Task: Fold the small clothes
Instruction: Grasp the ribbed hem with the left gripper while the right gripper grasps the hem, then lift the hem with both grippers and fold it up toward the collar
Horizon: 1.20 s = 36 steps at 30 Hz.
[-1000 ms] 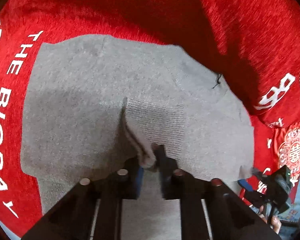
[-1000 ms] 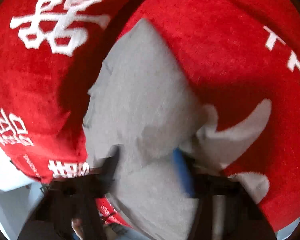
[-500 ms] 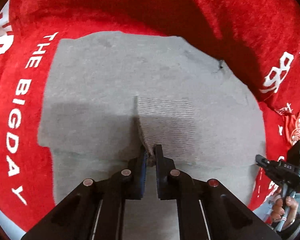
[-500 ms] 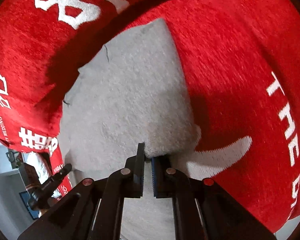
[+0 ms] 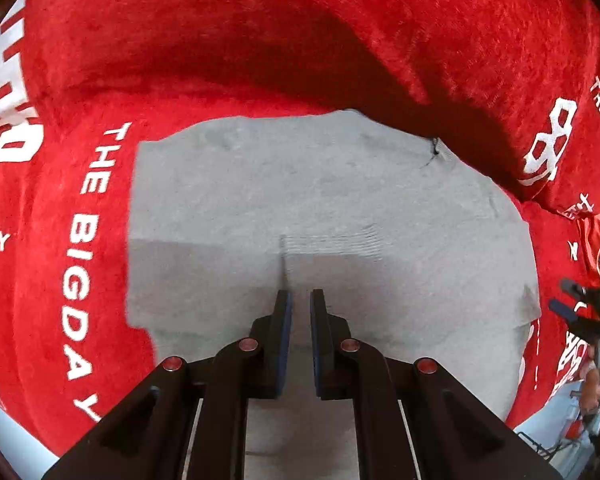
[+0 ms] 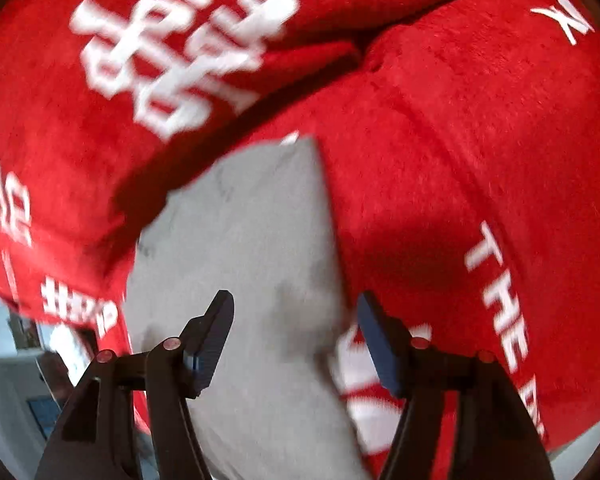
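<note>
The grey garment (image 5: 332, 216) is lying flat on the red blanket (image 5: 220, 52) that is printed with white lettering; what is lying under the blanket is not showing, so whether a desk or a bed is carrying it cannot be told. The cloth is sitting against the blanket's raised fold at the far side, with a folded panel and a ribbed strip making a seam down its middle.

The left gripper (image 5: 300, 298) is hovering just above that seam, its jaws narrowed to a slim gap with nothing between them. The right gripper (image 6: 296, 312) is hanging over the garment's right edge, where the grey garment (image 6: 252, 264) is meeting the red pile; its jaws are standing wide and empty, one over cloth and one over blanket. The right view is blurred, so contact there cannot be judged.

The fold just laid seems to be finished, and the step in hand is probably picking the next edge. To do it well, the right jaws should be straddling the edge squarely and pinching only the grey layers, not the blanket's plush. The left should be taking the near edge at a matching point, so both corners are lifting level and the seam is not dragging askew. Lifting low and slowly should be keeping the lower layers from sliding.
</note>
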Each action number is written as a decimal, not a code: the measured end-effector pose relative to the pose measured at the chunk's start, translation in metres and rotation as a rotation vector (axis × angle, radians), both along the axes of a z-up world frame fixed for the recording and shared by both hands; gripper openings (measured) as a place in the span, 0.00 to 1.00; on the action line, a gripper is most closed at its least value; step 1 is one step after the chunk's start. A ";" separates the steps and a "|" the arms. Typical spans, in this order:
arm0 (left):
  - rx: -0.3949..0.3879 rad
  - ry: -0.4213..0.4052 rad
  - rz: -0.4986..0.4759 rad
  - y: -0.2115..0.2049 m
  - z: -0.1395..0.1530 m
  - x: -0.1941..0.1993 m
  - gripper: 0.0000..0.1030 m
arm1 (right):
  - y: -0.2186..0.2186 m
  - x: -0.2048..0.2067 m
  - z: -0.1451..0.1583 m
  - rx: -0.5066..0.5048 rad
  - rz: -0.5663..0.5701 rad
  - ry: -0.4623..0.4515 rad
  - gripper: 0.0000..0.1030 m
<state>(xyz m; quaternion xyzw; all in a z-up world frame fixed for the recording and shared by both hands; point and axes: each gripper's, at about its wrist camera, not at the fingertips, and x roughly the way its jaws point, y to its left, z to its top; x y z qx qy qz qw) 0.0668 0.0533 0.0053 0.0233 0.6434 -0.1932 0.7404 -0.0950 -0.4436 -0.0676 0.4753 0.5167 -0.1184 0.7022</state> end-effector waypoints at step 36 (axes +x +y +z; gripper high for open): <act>0.124 -0.038 -0.037 -0.023 -0.023 -0.018 0.10 | 0.034 0.003 0.025 -0.218 0.295 0.062 0.10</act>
